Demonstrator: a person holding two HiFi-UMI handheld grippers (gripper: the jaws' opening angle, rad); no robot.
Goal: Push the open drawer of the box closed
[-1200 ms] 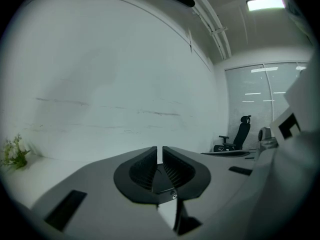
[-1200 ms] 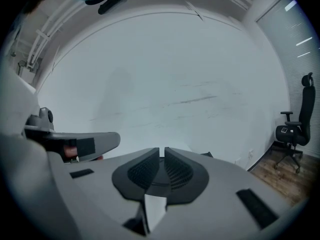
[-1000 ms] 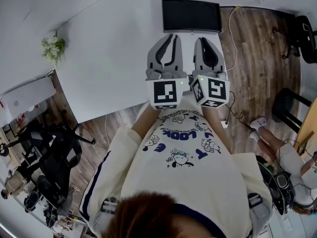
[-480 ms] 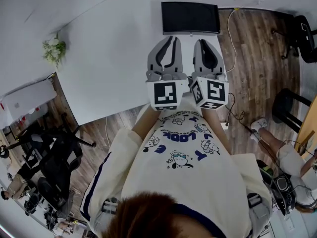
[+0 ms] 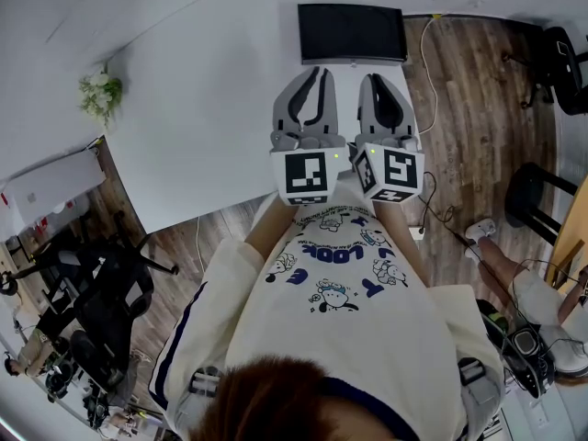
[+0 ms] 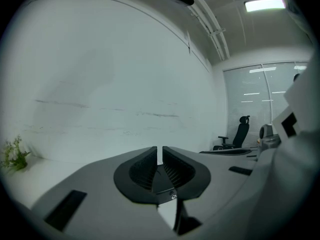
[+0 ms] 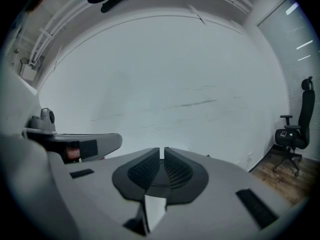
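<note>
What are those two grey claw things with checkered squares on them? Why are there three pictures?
They are grippers, tools a person holds, one in each hand; the squared cubes belong to them. One picture comes from a camera on the person's head, looking down at the left gripper and right gripper side by side over a white table. The other two come from little cameras riding on each gripper, looking along its two jaws. Both pairs of jaws are shut and hold nothing. On the table sit a black box at the far edge and a small plant at the left.
</note>
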